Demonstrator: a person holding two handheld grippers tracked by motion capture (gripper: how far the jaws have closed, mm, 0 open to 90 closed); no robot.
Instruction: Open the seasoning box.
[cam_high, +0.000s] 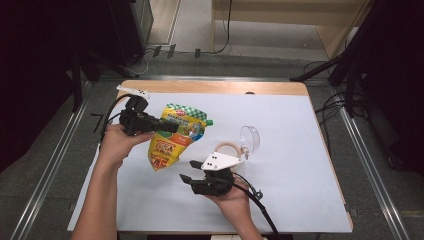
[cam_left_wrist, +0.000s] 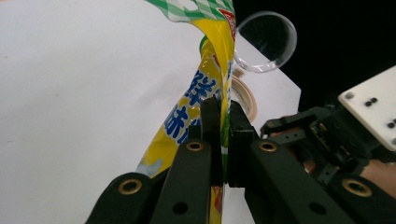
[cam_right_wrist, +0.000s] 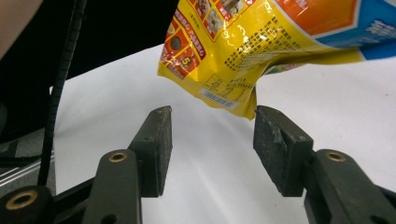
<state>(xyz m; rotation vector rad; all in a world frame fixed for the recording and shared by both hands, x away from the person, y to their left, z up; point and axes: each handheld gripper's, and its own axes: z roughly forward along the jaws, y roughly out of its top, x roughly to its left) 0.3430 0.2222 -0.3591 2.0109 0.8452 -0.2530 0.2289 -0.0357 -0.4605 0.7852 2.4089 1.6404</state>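
While your left hand-held gripper (cam_high: 167, 126) is clamped on the yellow pouch (cam_high: 175, 137), lifted over the tabletop (cam_high: 290, 165), your right hand-held gripper (cam_high: 189, 170) waits apart below it; the second grip remains.

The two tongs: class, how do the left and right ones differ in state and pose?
The left tongs are shut on the yellow pouch, lifting it; the right tongs stand open, holding nothing. The left tongs point toward the table's right, the right tongs toward its left, below the pouch. Both are black and hand-held.
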